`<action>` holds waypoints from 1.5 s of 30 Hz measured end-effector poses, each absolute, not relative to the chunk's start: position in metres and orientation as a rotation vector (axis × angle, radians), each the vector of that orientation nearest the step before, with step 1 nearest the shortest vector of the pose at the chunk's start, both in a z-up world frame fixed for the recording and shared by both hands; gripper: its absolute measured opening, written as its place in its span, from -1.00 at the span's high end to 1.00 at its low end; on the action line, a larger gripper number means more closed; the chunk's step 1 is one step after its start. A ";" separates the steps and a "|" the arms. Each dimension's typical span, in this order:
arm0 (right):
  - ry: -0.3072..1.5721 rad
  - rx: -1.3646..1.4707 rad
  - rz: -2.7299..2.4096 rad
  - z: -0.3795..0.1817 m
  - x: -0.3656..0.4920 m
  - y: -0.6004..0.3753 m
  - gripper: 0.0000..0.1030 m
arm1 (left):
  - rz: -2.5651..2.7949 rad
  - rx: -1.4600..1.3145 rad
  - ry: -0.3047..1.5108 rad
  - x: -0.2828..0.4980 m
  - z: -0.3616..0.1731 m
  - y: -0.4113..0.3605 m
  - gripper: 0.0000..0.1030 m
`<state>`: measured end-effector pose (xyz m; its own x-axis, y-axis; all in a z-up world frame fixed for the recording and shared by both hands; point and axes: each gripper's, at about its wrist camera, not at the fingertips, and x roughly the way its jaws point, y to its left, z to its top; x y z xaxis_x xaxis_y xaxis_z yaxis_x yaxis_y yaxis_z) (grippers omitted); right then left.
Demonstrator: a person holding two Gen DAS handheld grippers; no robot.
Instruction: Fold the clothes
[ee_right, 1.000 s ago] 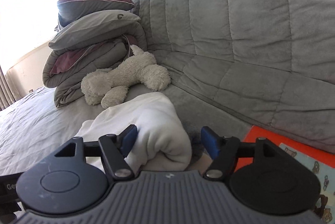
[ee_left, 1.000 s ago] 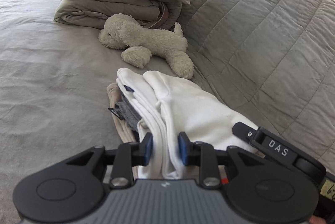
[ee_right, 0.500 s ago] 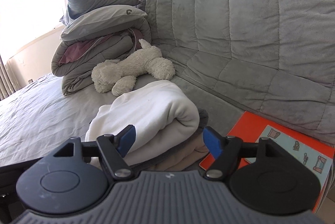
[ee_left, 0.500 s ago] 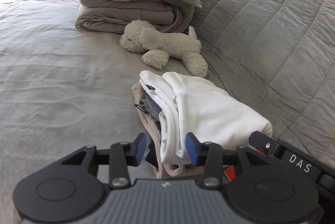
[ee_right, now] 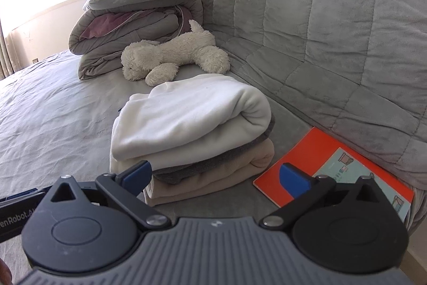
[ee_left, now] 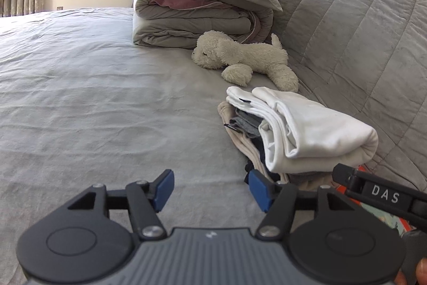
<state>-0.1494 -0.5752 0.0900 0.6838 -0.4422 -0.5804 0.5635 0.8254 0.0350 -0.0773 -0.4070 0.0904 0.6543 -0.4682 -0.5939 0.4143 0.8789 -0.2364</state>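
A folded white garment tops a small stack of folded clothes, with a dark grey piece and a beige piece under it, on the grey bed. My left gripper sits back from the stack's near left corner, its jaws opening, only bedsheet between them. My right gripper faces the stack's near end, jaws opening wide, pads clear of the cloth. The tip of the right tool shows at the right in the left wrist view.
A white plush dog lies just beyond the stack. Folded duvets and pillows are piled behind it. A quilted grey headboard rises at the right. An orange picture book lies right of the stack.
Both grippers let go of the white garment, opened wider and drew back from the stack. The garment stays folded on top.
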 end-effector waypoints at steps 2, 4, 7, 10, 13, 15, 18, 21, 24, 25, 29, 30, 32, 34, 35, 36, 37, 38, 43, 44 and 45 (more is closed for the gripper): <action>0.596 0.206 -0.569 0.091 -0.148 -0.571 -1.00 | -0.484 -0.074 0.678 -0.078 0.092 -0.403 -0.52; 0.601 0.175 -0.578 0.090 -0.146 -0.567 -1.00 | -0.482 -0.083 0.654 -0.078 0.094 -0.398 -0.79; 0.602 0.163 -0.589 0.090 -0.144 -0.565 -1.00 | -0.476 -0.108 0.629 -0.077 0.095 -0.392 -0.99; 0.603 0.192 -0.592 0.090 -0.143 -0.567 -1.00 | -0.462 -0.107 0.645 -0.074 0.096 -0.390 -0.99; 0.619 0.202 -0.593 0.090 -0.141 -0.567 -1.00 | -0.439 -0.104 0.658 -0.070 0.094 -0.388 -0.99; 0.632 0.197 -0.596 0.089 -0.139 -0.566 -1.00 | -0.425 -0.103 0.661 -0.069 0.093 -0.387 -0.99; 0.637 0.192 -0.601 0.089 -0.138 -0.564 -1.00 | -0.408 -0.101 0.673 -0.066 0.091 -0.385 -0.99; 0.641 0.190 -0.612 0.089 -0.137 -0.563 -1.00 | -0.417 -0.097 0.680 -0.064 0.089 -0.384 -0.99; 0.646 0.186 -0.623 0.088 -0.136 -0.563 -1.00 | -0.423 -0.074 0.680 -0.065 0.087 -0.386 -0.99; 0.647 0.186 -0.622 0.088 -0.136 -0.563 -1.00 | -0.429 -0.070 0.684 -0.066 0.087 -0.386 -0.99; 0.650 0.182 -0.621 0.088 -0.135 -0.562 -1.00 | -0.443 -0.063 0.696 -0.067 0.086 -0.386 -0.99; 0.651 0.179 -0.621 0.088 -0.135 -0.562 -1.00 | -0.443 -0.062 0.698 -0.067 0.085 -0.386 -0.99; 0.652 0.176 -0.624 0.088 -0.135 -0.561 -1.00 | -0.451 -0.061 0.706 -0.067 0.085 -0.386 -0.99; 0.653 0.174 -0.624 0.088 -0.135 -0.561 -1.00 | -0.460 -0.062 0.712 -0.067 0.085 -0.386 -0.99; 0.653 0.174 -0.624 0.087 -0.135 -0.561 -1.00 | -0.460 -0.062 0.712 -0.067 0.085 -0.386 -0.99; 0.653 0.174 -0.624 0.087 -0.135 -0.560 -1.00 | -0.459 -0.061 0.711 -0.067 0.085 -0.386 -0.99; 0.653 0.174 -0.624 0.087 -0.135 -0.560 -1.00 | -0.458 -0.060 0.710 -0.067 0.085 -0.387 -0.99; 0.654 0.173 -0.623 0.087 -0.135 -0.560 -1.00 | -0.458 -0.058 0.711 -0.067 0.085 -0.387 -0.99; 0.657 0.171 -0.623 0.087 -0.134 -0.559 -1.00 | -0.468 -0.052 0.716 -0.067 0.084 -0.388 -0.99; 0.658 0.170 -0.622 0.087 -0.134 -0.559 -1.00 | -0.471 -0.052 0.718 -0.067 0.083 -0.388 -0.99; 0.658 0.169 -0.622 0.087 -0.133 -0.559 -1.00 | -0.473 -0.050 0.717 -0.067 0.083 -0.389 -0.99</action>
<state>-0.1335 -0.5587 0.0871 0.6182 -0.4858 -0.6180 0.5894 0.8066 -0.0445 -0.0667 -0.3885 0.0834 0.6533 -0.4339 -0.6204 0.4000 0.8936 -0.2038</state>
